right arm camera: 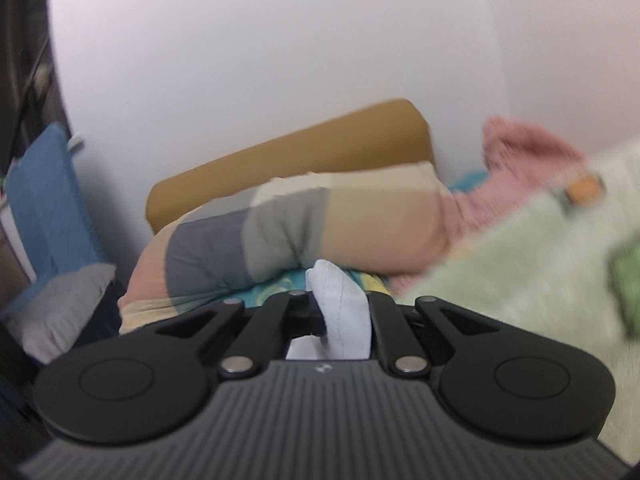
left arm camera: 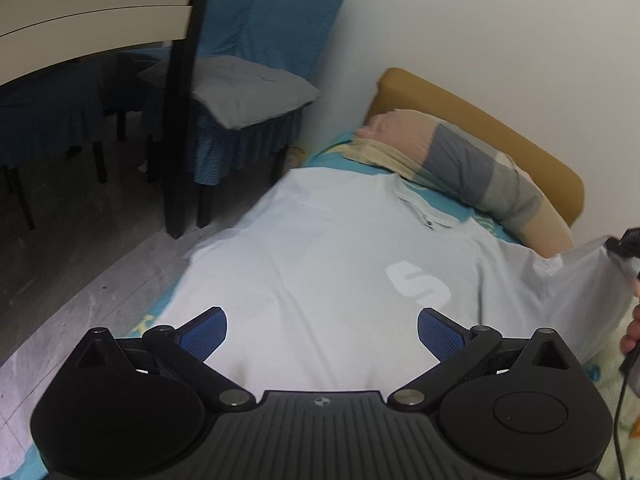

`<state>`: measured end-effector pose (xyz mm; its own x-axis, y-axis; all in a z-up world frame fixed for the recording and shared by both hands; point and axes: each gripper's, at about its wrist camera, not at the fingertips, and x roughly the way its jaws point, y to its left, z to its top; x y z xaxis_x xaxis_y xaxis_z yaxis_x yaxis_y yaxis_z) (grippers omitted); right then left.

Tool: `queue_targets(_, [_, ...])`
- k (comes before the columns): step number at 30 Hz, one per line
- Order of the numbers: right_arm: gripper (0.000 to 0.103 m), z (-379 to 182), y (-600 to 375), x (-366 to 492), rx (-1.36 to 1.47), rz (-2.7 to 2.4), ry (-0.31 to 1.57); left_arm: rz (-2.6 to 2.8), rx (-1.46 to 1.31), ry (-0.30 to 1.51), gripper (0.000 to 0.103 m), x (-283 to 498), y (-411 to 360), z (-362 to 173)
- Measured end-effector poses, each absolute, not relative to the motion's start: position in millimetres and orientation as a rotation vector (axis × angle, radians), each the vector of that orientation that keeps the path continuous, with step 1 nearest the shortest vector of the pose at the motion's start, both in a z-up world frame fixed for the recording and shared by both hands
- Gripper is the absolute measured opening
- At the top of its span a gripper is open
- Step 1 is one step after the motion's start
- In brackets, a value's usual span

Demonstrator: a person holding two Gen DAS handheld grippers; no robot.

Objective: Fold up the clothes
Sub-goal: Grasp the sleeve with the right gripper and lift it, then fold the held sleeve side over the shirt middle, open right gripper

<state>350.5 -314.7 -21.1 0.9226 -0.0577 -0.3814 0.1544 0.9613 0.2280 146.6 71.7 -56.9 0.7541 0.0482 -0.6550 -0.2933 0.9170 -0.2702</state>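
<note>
A pale grey-white polo shirt (left arm camera: 320, 256) with a white S logo lies spread face up on the bed, collar toward the pillow. My left gripper (left arm camera: 322, 334) is open and empty, hovering over the shirt's lower middle, blue pads (left arm camera: 204, 336) wide apart. My right gripper (right arm camera: 340, 300) is shut on the shirt's sleeve (right arm camera: 340, 304), a fold of white fabric bunched between its jaws. In the left wrist view the right gripper (left arm camera: 626, 246) shows at the far right edge, holding the sleeve (left arm camera: 580, 276) lifted off the bed.
A striped pillow (left arm camera: 472, 168) and a mustard headboard cushion (left arm camera: 500, 132) lie against the white wall. A pale green blanket (right arm camera: 520, 264) and pink cloth (right arm camera: 524, 152) sit to the right. A black chair (left arm camera: 180, 120) with a grey cushion stands on the floor to the left.
</note>
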Motion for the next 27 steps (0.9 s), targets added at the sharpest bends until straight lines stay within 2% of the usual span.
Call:
queue_targets(4, [0.006, 3.8, -247.6, 363.6, 0.113, -0.05, 0.416, 0.239, -0.406, 0.719, 0.102, 144.5, 98.5, -59.0])
queue_targets(7, [0.006, -2.3, -188.9, 381.7, 0.031, 0.013, 0.457, 0.278, -0.409, 0.728, 0.102, 145.1, 114.2, -66.2])
queue_targets(13, [0.006, -59.9, -82.2, 411.9, -0.07, 0.113, 0.556, 0.32, -0.418, 0.777, 0.102, 154.5, 134.3, -87.9])
queue_targets(18, [0.01, -108.4, -54.5, 429.9, -0.072, 0.115, 0.605, 0.323, -0.441, 0.835, 0.101, 169.1, 138.9, -108.0])
queue_targets(19, [0.016, -112.4, -55.1, 429.7, -0.072, 0.122, 0.605, 0.318, -0.438, 0.842, 0.101, 171.1, 137.4, -110.5])
queue_targets(20, [0.04, -115.4, -56.9, 428.8, -0.072, 0.13, 0.604, 0.311, -0.432, 0.846, 0.101, 172.6, 134.9, -112.4])
queue_targets(21, [0.072, -118.5, -58.7, 427.9, -0.071, 0.138, 0.602, 0.303, -0.426, 0.851, 0.101, 174.2, 132.4, -114.2])
queue_targets(22, [0.085, -119.5, -62.1, 424.7, -0.064, 0.144, 0.599, 0.296, -0.42, 0.856, 0.101, 175.7, 129.9, -116.1])
queue_targets(23, [0.088, -117.7, -66.0, 418.8, -0.048, 0.148, 0.593, 0.288, -0.414, 0.861, 0.101, 177.2, 127.3, -117.9])
queue_targets(27, [0.089, -104.0, -85.9, 390.9, 0.033, 0.169, 0.582, 0.255, -0.386, 0.874, 0.098, 181.5, 115.8, -123.5])
